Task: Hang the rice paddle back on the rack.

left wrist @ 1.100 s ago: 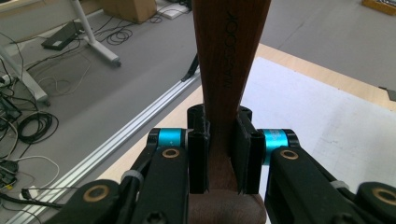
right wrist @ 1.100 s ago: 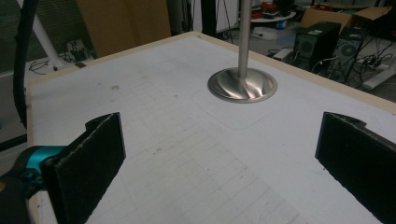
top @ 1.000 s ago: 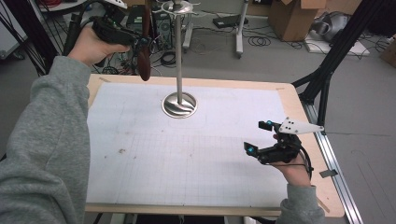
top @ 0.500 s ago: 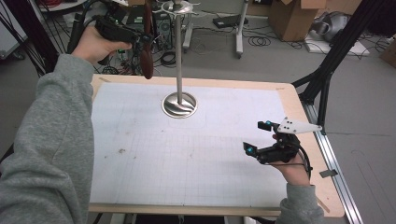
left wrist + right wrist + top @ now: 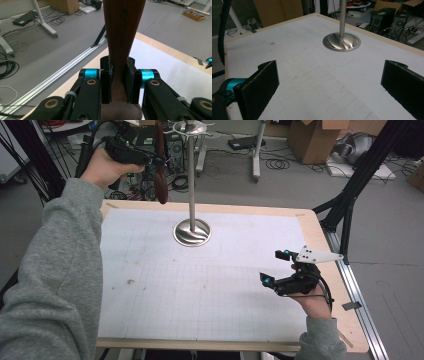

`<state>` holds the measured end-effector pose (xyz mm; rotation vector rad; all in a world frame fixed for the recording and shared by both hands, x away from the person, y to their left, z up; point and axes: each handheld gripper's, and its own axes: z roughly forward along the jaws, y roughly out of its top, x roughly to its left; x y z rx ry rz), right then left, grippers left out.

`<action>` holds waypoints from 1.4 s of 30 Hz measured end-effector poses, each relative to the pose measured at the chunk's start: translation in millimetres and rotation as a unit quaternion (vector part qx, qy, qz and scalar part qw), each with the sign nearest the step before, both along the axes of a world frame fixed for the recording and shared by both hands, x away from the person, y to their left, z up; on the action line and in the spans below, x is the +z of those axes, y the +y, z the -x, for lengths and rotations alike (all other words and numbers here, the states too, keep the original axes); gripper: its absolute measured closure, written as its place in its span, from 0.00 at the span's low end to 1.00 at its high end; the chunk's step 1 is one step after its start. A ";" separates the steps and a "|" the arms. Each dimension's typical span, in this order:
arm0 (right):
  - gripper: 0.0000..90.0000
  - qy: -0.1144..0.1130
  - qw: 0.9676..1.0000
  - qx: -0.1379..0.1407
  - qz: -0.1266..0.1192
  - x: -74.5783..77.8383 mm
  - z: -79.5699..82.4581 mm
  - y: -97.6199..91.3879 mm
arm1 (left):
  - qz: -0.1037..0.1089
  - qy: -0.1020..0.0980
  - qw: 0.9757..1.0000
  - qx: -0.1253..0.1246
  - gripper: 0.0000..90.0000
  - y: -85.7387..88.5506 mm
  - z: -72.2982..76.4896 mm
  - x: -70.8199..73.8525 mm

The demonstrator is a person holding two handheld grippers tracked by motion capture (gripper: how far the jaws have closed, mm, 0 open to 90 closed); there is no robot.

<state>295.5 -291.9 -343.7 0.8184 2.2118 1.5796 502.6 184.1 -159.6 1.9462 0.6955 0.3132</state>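
Note:
A tall steel stand (image 5: 192,180) with a round base (image 5: 192,232) rises from the far middle of the table; its base and pole (image 5: 342,37) also show in the right gripper view. My left gripper (image 5: 150,159) is raised high at the far left, left of the pole's top, and is shut on a dark brown wooden utensil (image 5: 160,180) that hangs down from it. In the left gripper view the wooden handle (image 5: 123,30) is clamped between the two jaws. My right gripper (image 5: 276,268) rests low near the table's right side, open, with nothing between its pads (image 5: 259,85).
The table carries a white gridded mat (image 5: 165,285) inside a wooden border (image 5: 320,245). Behind the table lie cables, computer cases and cardboard boxes (image 5: 312,140) on the floor. A black frame leg (image 5: 360,185) and an aluminium rail (image 5: 360,300) run along the right edge.
My left gripper has moved up and slightly right with the wooden utensil, closer to the top of the stand. The right gripper has stayed put.

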 end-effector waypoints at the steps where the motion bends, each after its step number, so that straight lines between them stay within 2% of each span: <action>1: 0.00 0.000 1.000 0.000 0.000 0.0 0.0 0.0 | 0.000 0.001 1.000 0.000 0.86 0.0 -0.2 -0.3; 16: 0.00 0.000 1.000 -0.002 0.001 -0.2 -0.2 -1.0 | 0.009 -0.003 1.000 -0.008 0.86 -3.5 1.9 0.6; 20: 0.00 0.001 1.000 -0.003 0.003 -0.7 -0.4 -0.5 | 0.004 -0.002 1.000 -0.008 0.86 -2.7 2.2 0.7; 37: 0.00 0.000 1.000 -0.001 0.005 -1.3 -1.2 0.2 | 0.008 -0.002 1.000 -0.011 0.86 -5.6 1.4 -0.4; 42: 0.00 0.001 1.000 -0.001 0.005 -1.4 -1.2 -0.3 | 0.002 0.000 1.000 -0.008 0.86 -4.9 0.7 -1.0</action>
